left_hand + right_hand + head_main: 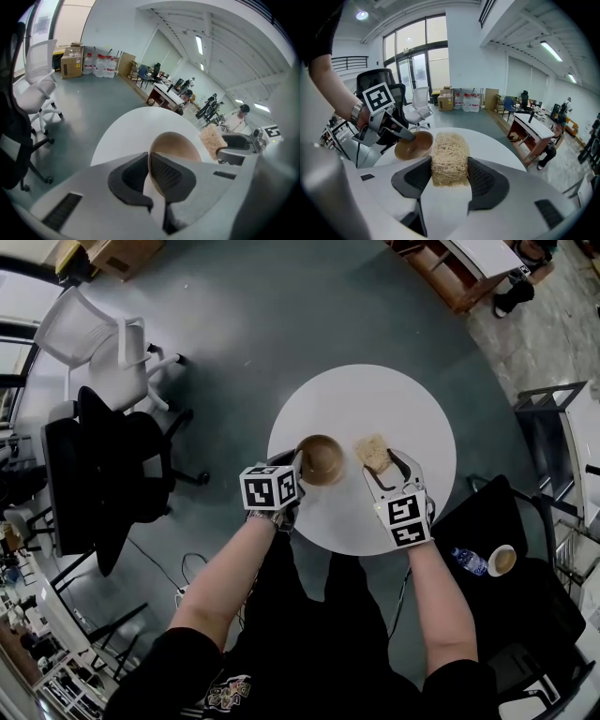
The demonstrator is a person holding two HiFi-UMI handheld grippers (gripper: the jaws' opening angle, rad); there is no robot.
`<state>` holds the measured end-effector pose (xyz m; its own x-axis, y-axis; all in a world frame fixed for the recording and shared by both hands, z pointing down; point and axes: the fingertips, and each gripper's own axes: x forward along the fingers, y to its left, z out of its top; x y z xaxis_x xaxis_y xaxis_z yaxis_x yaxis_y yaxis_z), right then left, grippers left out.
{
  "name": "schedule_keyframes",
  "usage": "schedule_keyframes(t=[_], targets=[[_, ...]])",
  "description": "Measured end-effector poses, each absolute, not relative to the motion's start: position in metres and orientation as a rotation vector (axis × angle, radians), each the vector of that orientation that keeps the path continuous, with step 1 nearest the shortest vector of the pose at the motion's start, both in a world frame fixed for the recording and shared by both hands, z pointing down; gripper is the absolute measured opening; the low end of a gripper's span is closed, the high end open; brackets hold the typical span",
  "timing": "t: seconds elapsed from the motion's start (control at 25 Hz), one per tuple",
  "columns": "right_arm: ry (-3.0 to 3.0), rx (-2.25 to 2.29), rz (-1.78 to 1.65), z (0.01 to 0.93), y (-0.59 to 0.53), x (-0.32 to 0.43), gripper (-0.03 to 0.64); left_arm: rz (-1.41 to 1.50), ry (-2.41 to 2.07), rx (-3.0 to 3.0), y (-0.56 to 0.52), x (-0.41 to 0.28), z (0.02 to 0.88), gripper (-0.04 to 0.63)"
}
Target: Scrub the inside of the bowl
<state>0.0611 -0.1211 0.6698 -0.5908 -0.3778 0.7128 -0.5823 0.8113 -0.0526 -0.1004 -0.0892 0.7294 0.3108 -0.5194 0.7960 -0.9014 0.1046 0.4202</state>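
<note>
A brown bowl [321,460] stands near the front left of the round white table [375,399]. My left gripper [298,463] is shut on the bowl's near rim; in the left gripper view the thin rim [176,145] runs between the two pads, one inside and one outside. A tan fibrous scrub pad [372,452] is just right of the bowl, and my right gripper [382,468] is shut on it. In the right gripper view the scrub pad [450,157] fills the gap between the pads, with the bowl [412,146] to its left.
A white office chair [103,343] and a black one [103,465] stand to the left of the table. On the right, a black seat holds a water bottle [466,561] and a cup [502,560]. A wooden desk [450,268] is far behind.
</note>
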Motion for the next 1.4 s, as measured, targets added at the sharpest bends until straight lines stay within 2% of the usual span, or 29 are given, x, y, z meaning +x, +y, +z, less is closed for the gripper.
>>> schedule_keyframes(t=[0.32, 0.64, 0.96, 1.16, 1.4], targets=[[-2.301, 0.539, 0.067, 0.636, -0.106, 0.018, 0.247, 0.635, -1.382, 1.739, -0.106, -0.088, 0.689, 0.021], [-2.129, 0.346, -0.462, 0.616, -0.085, 0.000, 0.245, 0.811, -1.362, 1.941, -0.114, -0.077, 0.646, 0.021], [-1.872, 0.124, -0.902, 0.602, -0.062, -0.003, 0.245, 1.118, -1.267, 2.223, -0.104, -0.054, 0.604, 0.021], [-1.740, 0.155, -0.963, 0.589, -0.064, -0.002, 0.245, 1.268, -1.230, 2.386, -0.099, -0.046, 0.578, 0.023], [-1.722, 0.355, -0.754, 0.570, -0.060, 0.003, 0.242, 1.097, -1.304, 2.432, -0.100, -0.050, 0.545, 0.023]])
